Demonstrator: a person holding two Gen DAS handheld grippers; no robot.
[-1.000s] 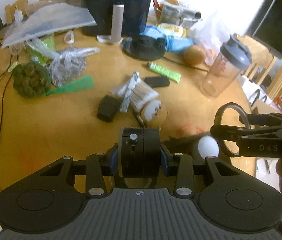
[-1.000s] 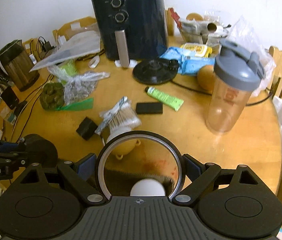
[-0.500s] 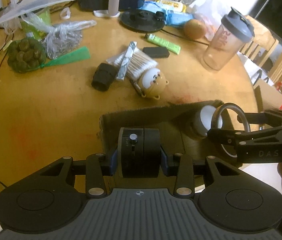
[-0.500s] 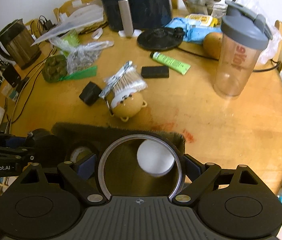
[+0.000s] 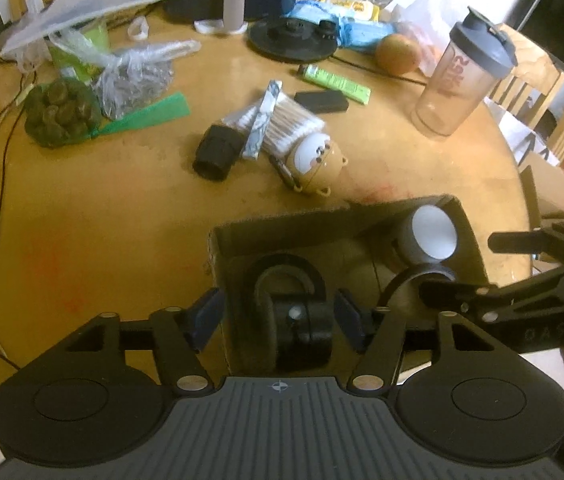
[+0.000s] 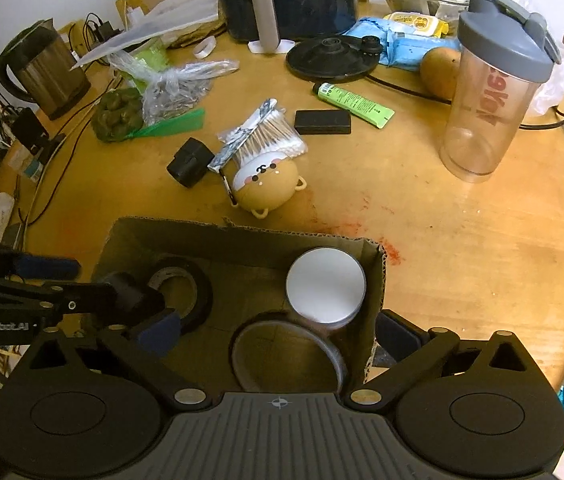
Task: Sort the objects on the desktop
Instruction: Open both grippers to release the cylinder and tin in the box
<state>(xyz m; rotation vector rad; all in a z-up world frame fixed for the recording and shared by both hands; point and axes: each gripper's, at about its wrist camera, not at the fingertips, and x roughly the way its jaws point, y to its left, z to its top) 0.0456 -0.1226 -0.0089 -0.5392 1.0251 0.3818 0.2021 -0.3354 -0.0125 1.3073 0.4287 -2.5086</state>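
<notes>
An open cardboard box (image 5: 218, 240) (image 6: 377, 280) sits at the near edge of the round wooden table. Inside lie a black tape roll (image 5: 285, 272) (image 6: 198, 292), a white-lidded jar (image 5: 433, 232) (image 6: 325, 284), a grey ring (image 5: 401, 280) (image 6: 331, 354) and a black round device with a small knob (image 5: 301, 328) (image 6: 126, 292). My left gripper (image 5: 277, 316) (image 6: 94, 280) hangs over the box with its jaws opening; the device lies between the pads, clear of both. My right gripper (image 6: 276, 336) (image 5: 461, 266) is opening wide around the ring, which rests on the box floor untouched.
Beyond the box lie a bear-faced yellow case (image 6: 266, 188), a bag of cotton swabs (image 6: 270, 140), a black adapter (image 6: 188, 162), a flat black case (image 6: 321, 122) and a green tube (image 6: 353, 104). A shaker bottle (image 6: 489, 92) stands right; a kettle (image 6: 48, 76) stands far left.
Both grippers dipped over the box and spread their jaws. The black device left the left pads and the ring left the right pads; both now lie in the box.
</notes>
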